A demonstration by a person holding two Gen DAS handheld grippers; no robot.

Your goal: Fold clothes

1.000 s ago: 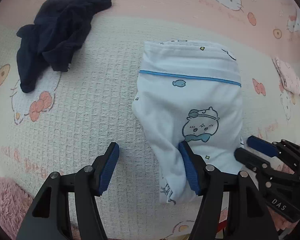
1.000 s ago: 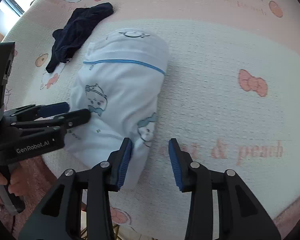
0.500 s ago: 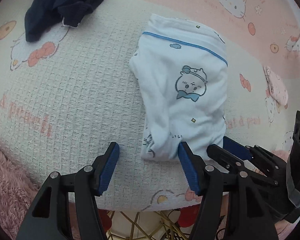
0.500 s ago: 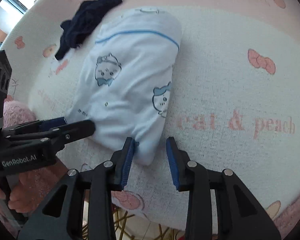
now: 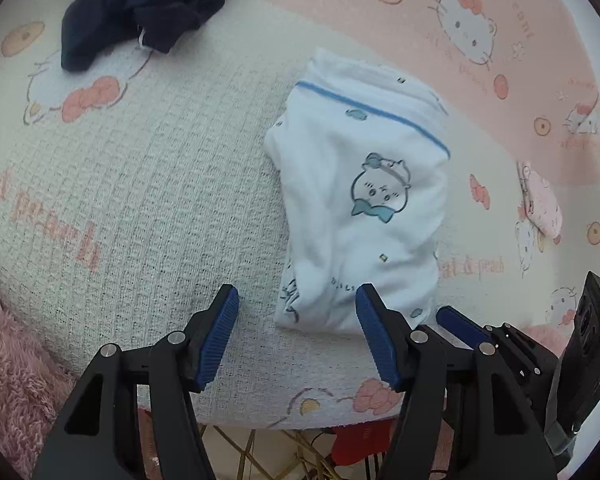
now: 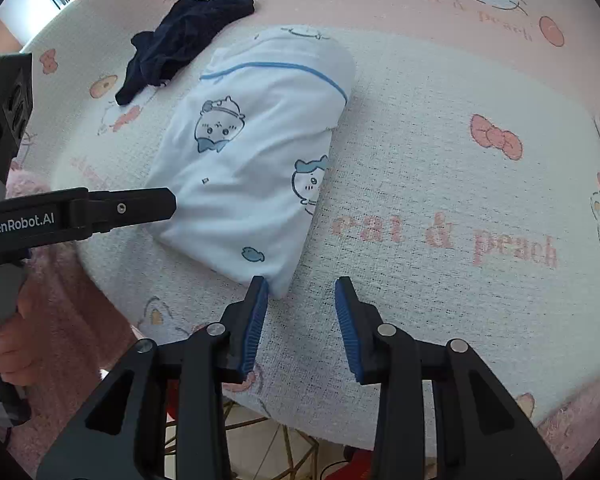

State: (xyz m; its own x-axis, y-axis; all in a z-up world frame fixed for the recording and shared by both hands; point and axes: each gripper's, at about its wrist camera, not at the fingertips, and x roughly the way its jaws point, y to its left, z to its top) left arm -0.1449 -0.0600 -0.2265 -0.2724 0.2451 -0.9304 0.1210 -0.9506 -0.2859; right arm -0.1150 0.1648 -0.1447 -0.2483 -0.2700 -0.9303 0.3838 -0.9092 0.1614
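Note:
A white garment with blue cartoon prints (image 5: 364,204) lies folded in a narrow stack on the patterned blanket; it also shows in the right wrist view (image 6: 252,152). My left gripper (image 5: 296,336) is open and empty, just short of the garment's near edge. My right gripper (image 6: 300,328) is open and empty, its left pad (image 6: 256,320) beside the garment's near corner. A crumpled dark navy garment (image 5: 152,4) lies at the far left, also in the right wrist view (image 6: 184,40).
The pink and white cartoon blanket (image 6: 460,184) covers a small table whose near edge drops off below the grippers. A small pink folded item (image 5: 540,204) lies at the right. Pink fluffy fabric (image 5: 8,364) is at lower left.
Both grippers have drawn back toward the table's near edge, off the white garment, which stays folded on the blanket.

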